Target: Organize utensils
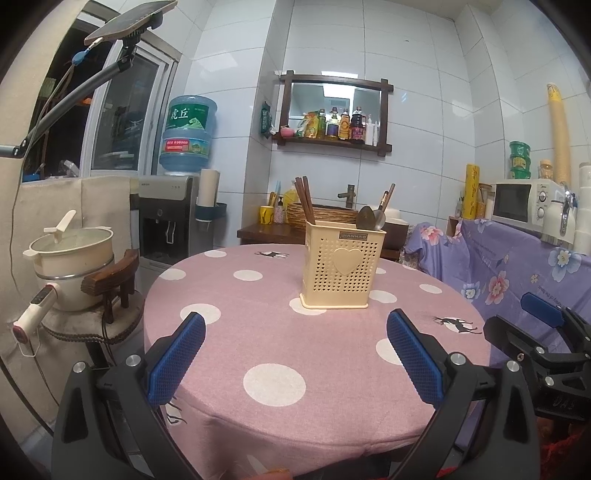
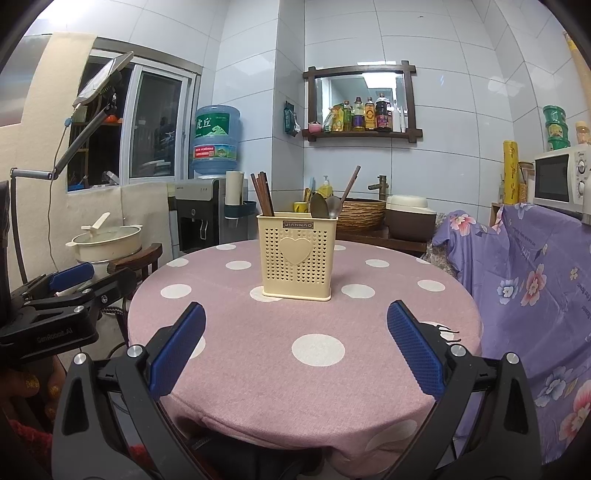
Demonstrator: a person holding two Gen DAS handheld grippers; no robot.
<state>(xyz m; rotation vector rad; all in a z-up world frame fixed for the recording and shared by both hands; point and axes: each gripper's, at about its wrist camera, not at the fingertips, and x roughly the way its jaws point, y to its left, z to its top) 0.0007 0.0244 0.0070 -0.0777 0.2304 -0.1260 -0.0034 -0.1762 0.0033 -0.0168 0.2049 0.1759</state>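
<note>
A cream perforated utensil holder [image 1: 341, 264] [image 2: 297, 254] with a heart on its front stands upright near the middle of the round pink polka-dot table [image 1: 258, 332] [image 2: 258, 332]. Dark brown chopsticks [image 1: 304, 201] [image 2: 262, 194] stick out of its left side. Metal spoons [image 1: 371, 218] [image 2: 325, 206] and a brown handle lean out of its right side. My left gripper [image 1: 295, 328] hangs open over the near table edge, nothing between its blue pads. My right gripper [image 2: 295, 319] is open too, empty, well short of the holder.
A pot [image 1: 70, 251] sits on a stool left of the table beside a wooden chair back [image 1: 110, 277]. A water dispenser [image 1: 168, 218] stands behind. Purple floral cloth [image 2: 535, 288] covers furniture on the right, with a microwave [image 2: 561, 177] above. A phone on a stand arm [image 1: 122, 22] hangs at upper left.
</note>
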